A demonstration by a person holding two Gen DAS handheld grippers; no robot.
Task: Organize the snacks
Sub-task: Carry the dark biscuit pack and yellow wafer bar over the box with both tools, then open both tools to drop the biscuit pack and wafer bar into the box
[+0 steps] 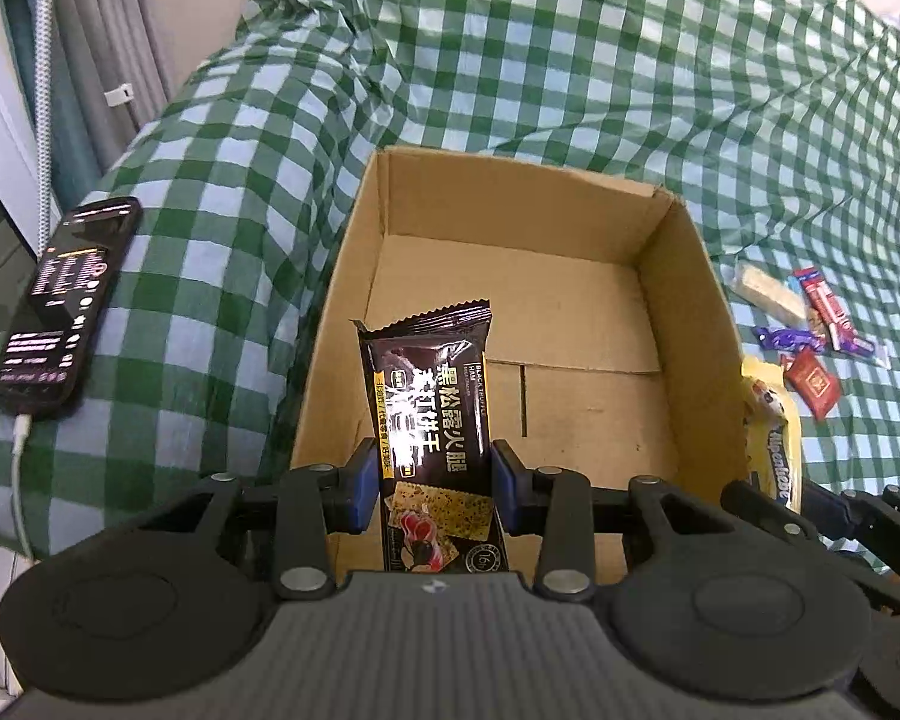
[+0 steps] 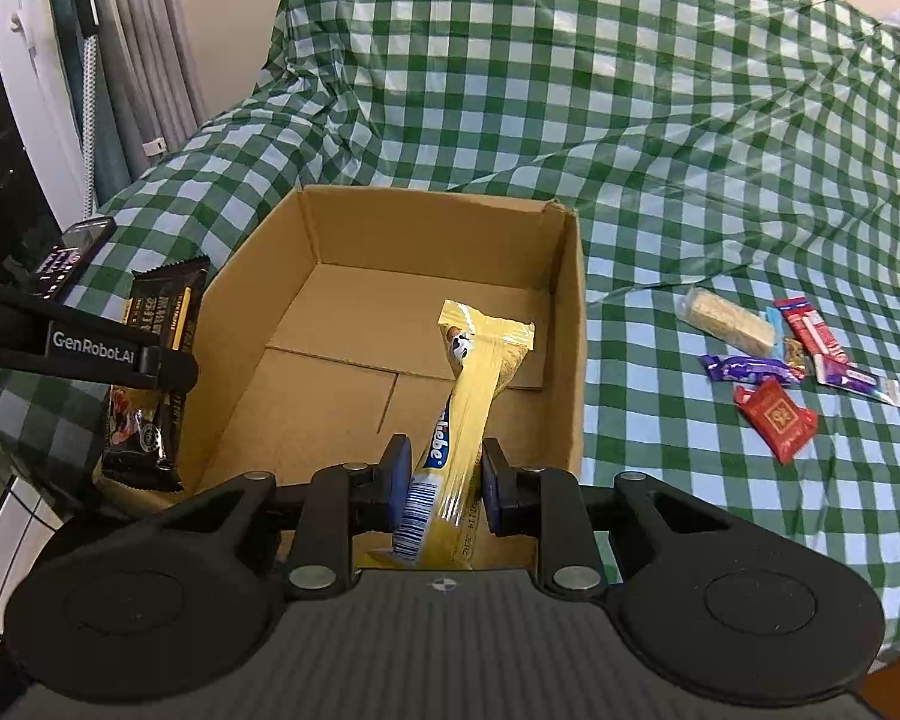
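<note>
— While the cardboard box (image 1: 684,300) sits open on the green checked cloth (image 1: 510,60), where is the black cracker packet (image 1: 432,408)?

— Pinched between the blue pads of the left gripper (image 1: 435,480). The jaws are closed on its lower half, and the rest of the packet sticks forward past the fingertips, over the left part of the box.

— And the right gripper (image 2: 441,480)?

— Its jaws clamp the yellow snack bar (image 2: 468,414) near the barcode end. The bar passes between the pads and its far end reaches out above the box floor, towards the right wall.

— Is either snack lying in the box?

— Both are held in the jaws; whether a tip touches the cardboard, I cannot tell.

— What lies outside the box?

— To its right, on the cloth, a small group of snacks: a pale wafer bar (image 2: 729,318), a red-and-white stick (image 2: 810,327), a purple candy (image 2: 747,369), a purple stick (image 2: 858,381) and a red square packet (image 2: 777,420). On the left, a phone (image 1: 66,306) with a lit screen lies on the cloth, a white cable (image 1: 18,468) plugged into it.
</note>
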